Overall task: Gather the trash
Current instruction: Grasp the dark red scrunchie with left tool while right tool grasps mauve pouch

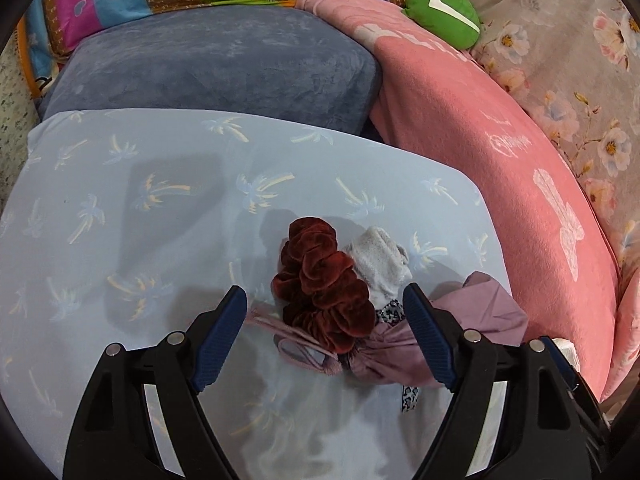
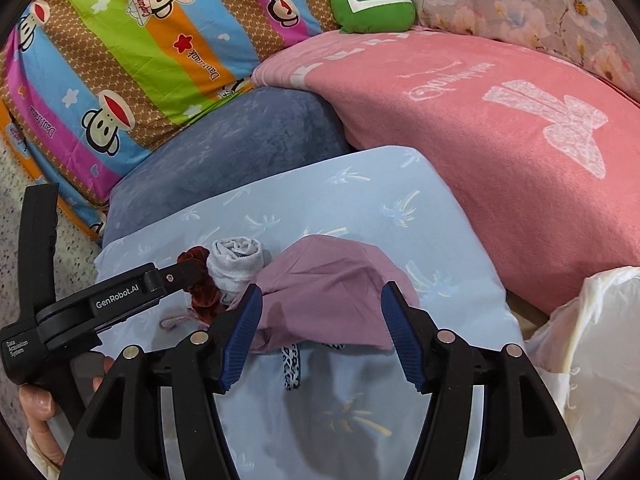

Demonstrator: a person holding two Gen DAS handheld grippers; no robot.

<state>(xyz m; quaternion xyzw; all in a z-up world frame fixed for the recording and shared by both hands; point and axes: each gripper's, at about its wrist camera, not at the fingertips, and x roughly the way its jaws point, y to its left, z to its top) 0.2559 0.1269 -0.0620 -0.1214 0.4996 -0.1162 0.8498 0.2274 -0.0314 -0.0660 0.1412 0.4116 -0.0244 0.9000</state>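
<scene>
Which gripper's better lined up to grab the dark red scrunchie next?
Left. The left gripper stands open with the dark red scrunchie right between its fingertips. The right gripper is open over the mauve cloth pouch; the scrunchie lies off to its left.

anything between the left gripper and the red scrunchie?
Nothing visible. The left gripper is open, and the red scrunchie lies directly ahead between its fingertips on the blue pillow. A rolled grey sock and a mauve pouch sit beside it, not blocking.
</scene>
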